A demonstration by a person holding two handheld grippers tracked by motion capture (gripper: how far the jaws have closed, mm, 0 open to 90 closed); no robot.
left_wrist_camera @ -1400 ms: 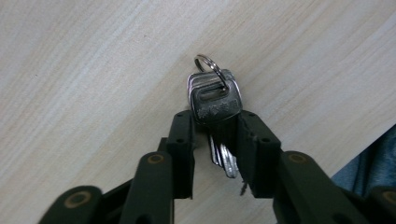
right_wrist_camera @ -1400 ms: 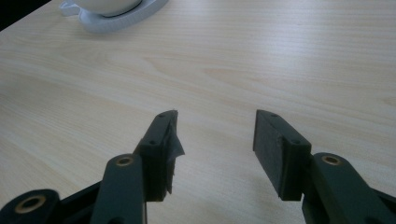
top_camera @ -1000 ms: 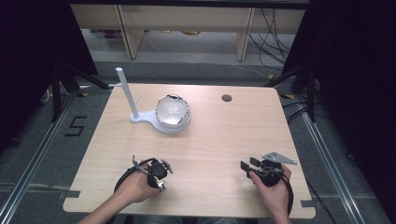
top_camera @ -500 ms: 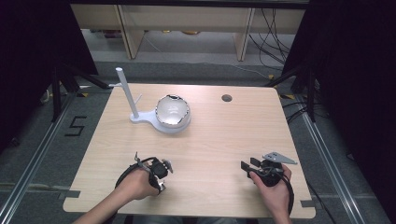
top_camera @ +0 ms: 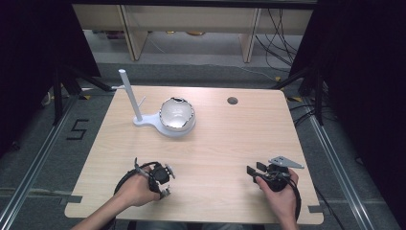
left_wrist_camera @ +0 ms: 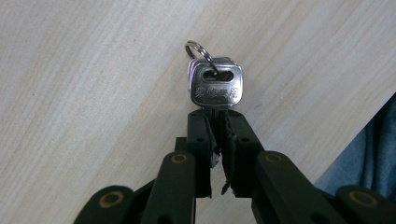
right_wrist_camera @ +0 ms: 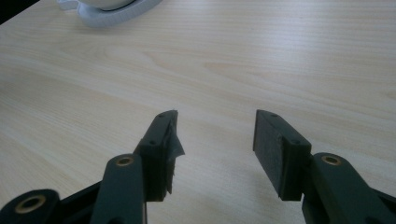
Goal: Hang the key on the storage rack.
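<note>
A: What does the high view give?

B: A pale wooden bench (top_camera: 215, 143). Toward its far left stands a white plastic stand with an upright peg (top_camera: 136, 108), and a shiny silver bowl (top_camera: 176, 115) sits on its base. At the near edge, the left gripper (top_camera: 163, 179) is held in one hand and the right gripper (top_camera: 256, 171) in the other, well apart from each other and from the stand.

A: And the left gripper view?

B: The black jaws have just been closing and are now clamped on the blades of a small bunch of silver metal keys on a split ring (left_wrist_camera: 212, 81). The key heads and ring stick out past the tips, just above the bench surface.

A: The right gripper view?

B: Its jaws stand wide apart over bare wood with nothing between them. The stand's white base (right_wrist_camera: 112, 11) is at the far top edge.

A: How to do this step well?

B: Probably keep the grip firm and lift straight, since the hold is narrow and the bunch could swivel. Keep the ring free if it is meant for the peg.
</note>
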